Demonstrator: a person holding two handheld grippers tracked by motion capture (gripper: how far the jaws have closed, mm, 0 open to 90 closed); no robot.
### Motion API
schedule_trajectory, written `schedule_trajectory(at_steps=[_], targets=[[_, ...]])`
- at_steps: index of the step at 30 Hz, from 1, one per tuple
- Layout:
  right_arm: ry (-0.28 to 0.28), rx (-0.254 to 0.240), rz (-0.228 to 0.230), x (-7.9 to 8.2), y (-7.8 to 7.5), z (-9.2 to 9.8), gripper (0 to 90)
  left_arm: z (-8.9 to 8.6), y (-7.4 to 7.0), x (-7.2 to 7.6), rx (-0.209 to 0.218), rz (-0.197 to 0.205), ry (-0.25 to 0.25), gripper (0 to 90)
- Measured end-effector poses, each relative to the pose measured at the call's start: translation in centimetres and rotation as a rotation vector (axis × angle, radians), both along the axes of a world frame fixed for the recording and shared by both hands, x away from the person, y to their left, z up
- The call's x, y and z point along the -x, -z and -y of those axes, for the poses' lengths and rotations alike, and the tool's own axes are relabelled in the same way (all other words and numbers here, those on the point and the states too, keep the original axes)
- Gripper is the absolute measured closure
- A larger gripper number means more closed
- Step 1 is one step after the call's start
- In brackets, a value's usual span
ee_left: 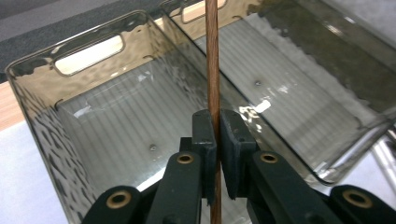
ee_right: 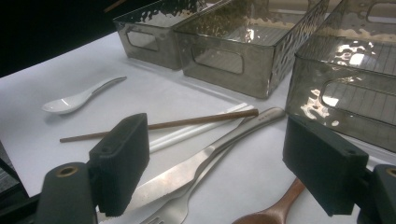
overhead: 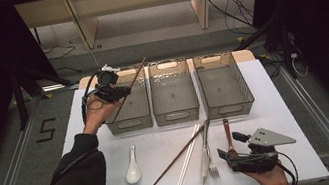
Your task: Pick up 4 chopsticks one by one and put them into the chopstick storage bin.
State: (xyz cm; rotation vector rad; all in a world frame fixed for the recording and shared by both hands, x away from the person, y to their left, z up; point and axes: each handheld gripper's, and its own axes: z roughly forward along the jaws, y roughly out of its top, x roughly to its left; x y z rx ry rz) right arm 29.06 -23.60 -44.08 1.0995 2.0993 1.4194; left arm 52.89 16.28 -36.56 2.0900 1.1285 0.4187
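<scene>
Brown chopstick pinched in my left hand-held gripper point(ee_left: 215, 140).
The chopstick point(ee_left: 213, 60) runs straight up between my pads, slanting over the leftmost bin point(ee_left: 42, 140) beneath; my right hand-held gripper point(ee_right: 224, 163) rests spread above the knife point(ee_right: 187, 170) on the worktop point(ee_right: 70, 135).

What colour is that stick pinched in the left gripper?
Reddish-brown, like wood. The chopstick in the left gripper shows best in the left gripper view.
</scene>
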Motion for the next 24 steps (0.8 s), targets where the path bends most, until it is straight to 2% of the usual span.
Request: schedule_trajectory(at_steps=[11,14,24], targets=[[-0.002,0.000,-0.003,0.0,0.1,0.0,23.5,-0.9,0.8,-1.8,-0.019,0.019,-0.041,84.4],[-0.003,0.001,-0.002,0.0,0.1,0.0,23.5,-1.0,1.1,-2.0,-0.015,0.022,-0.052,84.5],[-0.005,-0.002,-0.003,0.0,0.1,0.0,23.5,-1.1,2.3,-2.9,-0.039,0.018,-0.075,84.4]])
